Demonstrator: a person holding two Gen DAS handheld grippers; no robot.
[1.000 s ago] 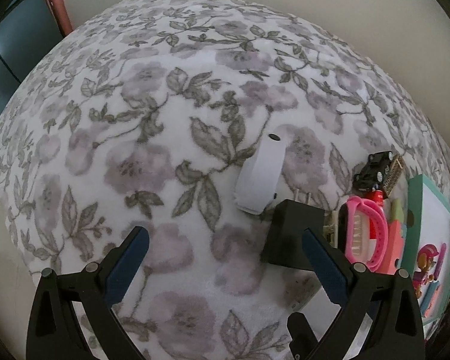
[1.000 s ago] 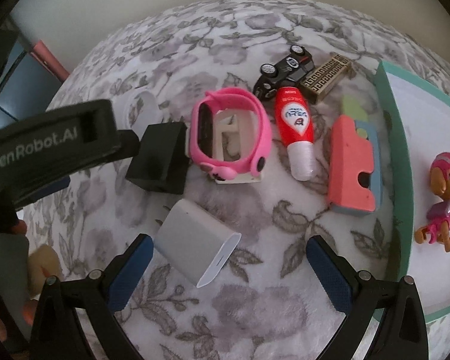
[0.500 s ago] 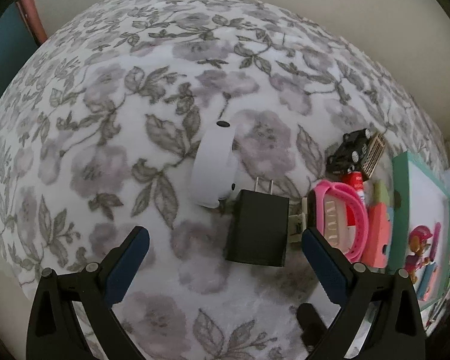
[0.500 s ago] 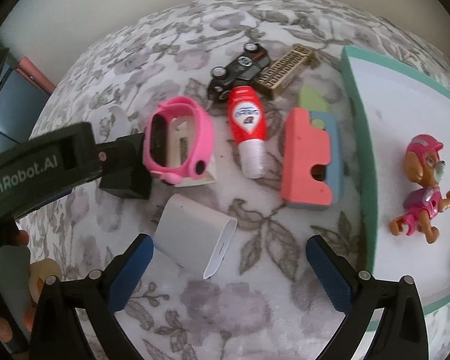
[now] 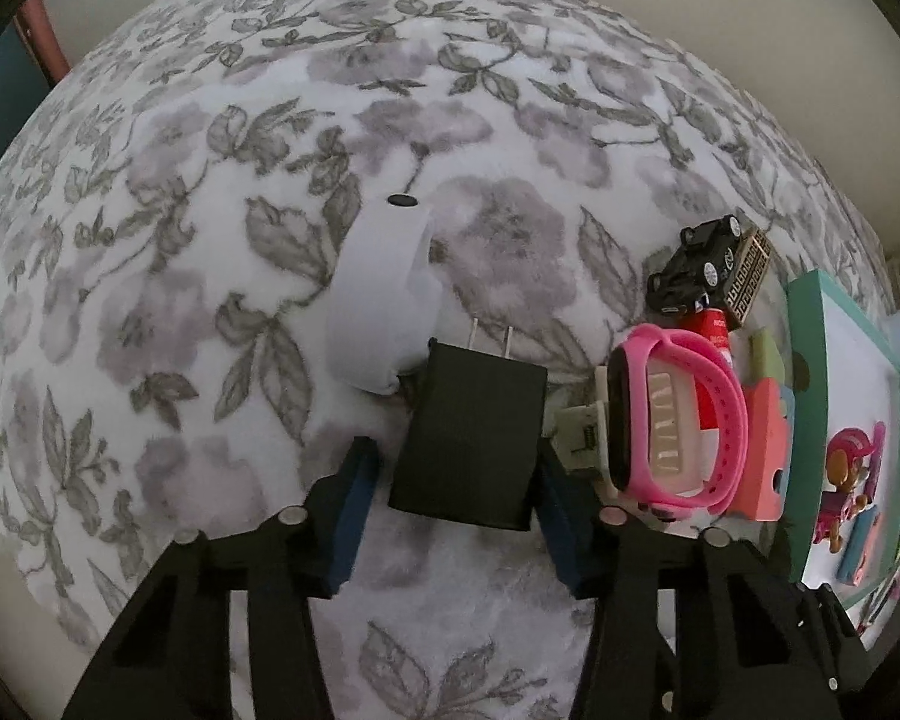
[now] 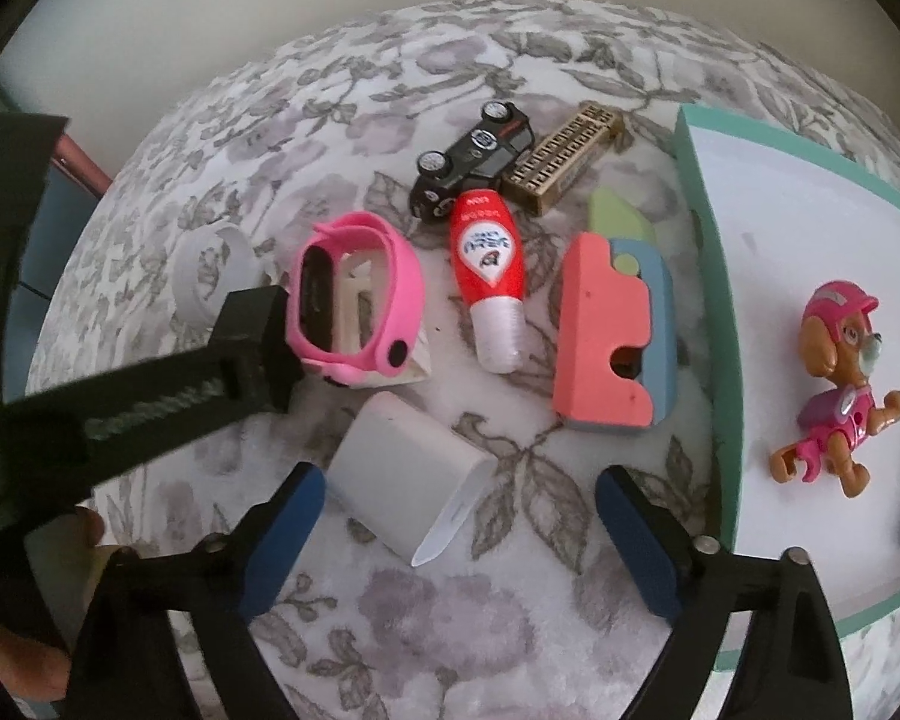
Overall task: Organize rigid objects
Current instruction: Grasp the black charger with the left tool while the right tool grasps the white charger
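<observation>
Left tongs (image 5: 455,483): narrowed around the black charger (image 5: 471,438). The right pad appears to touch its side; a thin gap shows at the left pad, so I cannot tell whether the grip is firm. The charger lies flat on the floral-covered counter (image 5: 150,300), long axis running away from the camera, its two prongs (image 5: 491,341) pointing forward, away from the tongs. White band (image 5: 384,306) sits just beyond and left of it, touching near the charger's far left corner. Pink watch (image 5: 675,420) on its stand is just beside the charger on the right.

Right tongs (image 6: 459,531): spread wide, holding nothing. White power bank (image 6: 405,474) lies between the pads, long axis diagonal, flat end facing lower right. Red bottle (image 6: 489,267) lies neck toward the camera. Black toy car (image 6: 474,159) lies beyond it.
</observation>
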